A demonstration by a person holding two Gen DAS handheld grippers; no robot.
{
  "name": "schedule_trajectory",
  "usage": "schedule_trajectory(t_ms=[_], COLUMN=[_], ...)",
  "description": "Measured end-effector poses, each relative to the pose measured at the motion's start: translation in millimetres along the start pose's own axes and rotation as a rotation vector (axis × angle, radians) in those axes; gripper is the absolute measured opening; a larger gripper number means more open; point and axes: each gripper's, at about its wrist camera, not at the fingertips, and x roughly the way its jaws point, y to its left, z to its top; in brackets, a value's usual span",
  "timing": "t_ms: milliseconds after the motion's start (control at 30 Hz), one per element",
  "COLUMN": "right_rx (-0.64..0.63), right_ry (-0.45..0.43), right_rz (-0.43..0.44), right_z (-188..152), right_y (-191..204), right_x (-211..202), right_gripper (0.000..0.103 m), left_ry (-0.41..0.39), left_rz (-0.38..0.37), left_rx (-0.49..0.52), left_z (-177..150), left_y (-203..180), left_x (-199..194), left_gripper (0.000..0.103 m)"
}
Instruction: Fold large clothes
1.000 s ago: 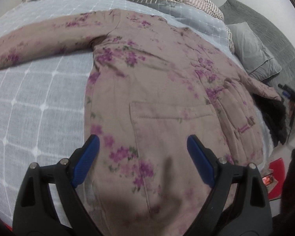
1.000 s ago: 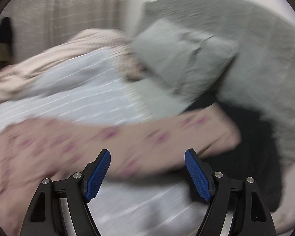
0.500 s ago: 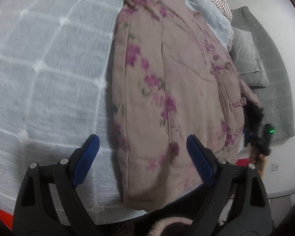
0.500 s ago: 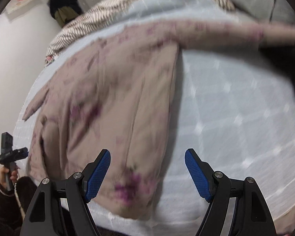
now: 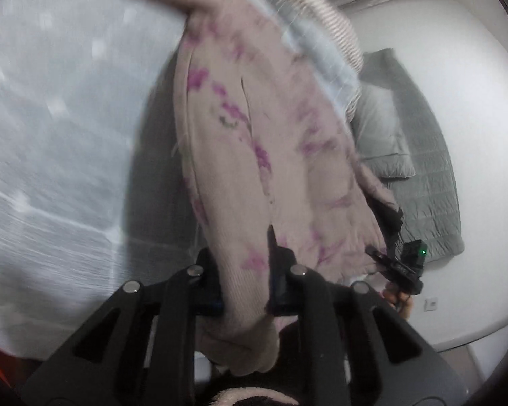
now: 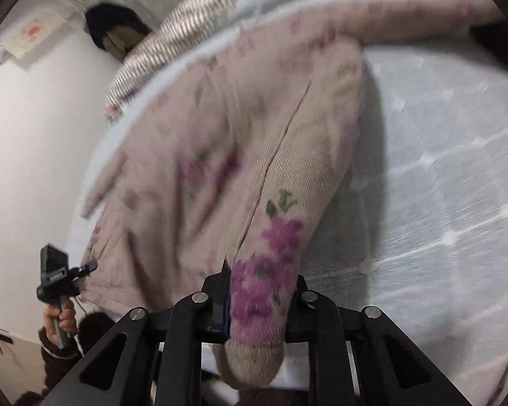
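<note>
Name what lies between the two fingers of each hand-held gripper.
The floral jacket's hem: a bunched fold fills the left hand-held gripper in the left wrist view and the right hand-held gripper in the right wrist view.

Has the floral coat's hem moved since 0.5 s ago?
Yes. The floral coat hem, flat then, is now pinched in both grippers and lifted off the grid bedsheet.

Jacket (image 6: 240, 155) on bed (image 6: 440, 176), hem corners between both grippers' jaws
</note>
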Motion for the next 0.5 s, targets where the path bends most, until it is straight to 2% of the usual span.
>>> schedule_trajectory(t_ms=[67, 100, 167, 267, 300, 333, 367, 400, 433, 500], right_rx=[0.003, 0.01, -0.001, -0.013, 0.002, 0.014, 0.027, 0.044, 0.056, 0.062], right_ry=[-0.059, -0.063, -0.051, 0.029, 0.077, 0.111, 0.129, 0.112, 0.108, 0.103], right_rz=[-0.023, -0.018, -0.065, -0.189, -0.231, -0.257, -0.268, -0.259, -0.252, -0.268], right_z=[1, -1, -10, -26, -32, -33, -35, -36, -31, -27], right_y=[-3, -8, -15, -28, -40, -49, -55, -61, -60, -58], right_x=[-35, -47, -55, -26, -5, 10, 23, 29, 27, 14], right_gripper=[0.018, 0.017, 0.017, 0.018, 0.019, 0.024, 0.027, 0.028, 0.032, 0.046], left_ry=[-0.048, -0.04, 0.012, 0.156, 0.208, 0.225, 0.213, 0.204, 0.189, 0.133], left_rz=[-0.001, -0.001, 0.072, 0.214, 0.279, 0.307, 0.297, 0.281, 0.276, 0.309], left_rx=[0.033, 0.04, 0.076, 0.087, 0.094, 0.1, 0.081, 0.056, 0.049, 0.086], left_z=[2, 2, -3, -18, -22, -24, -23, -22, -20, -19], left_y=[-10, -12, -13, 6, 16, 22, 26, 27, 25, 19], left_x=[-26, -31, -23, 18, 37, 46, 48, 45, 38, 22], left_gripper=[0.018, 0.018, 0.018, 0.019, 0.023, 0.028, 0.028, 0.031, 0.039, 0.044])
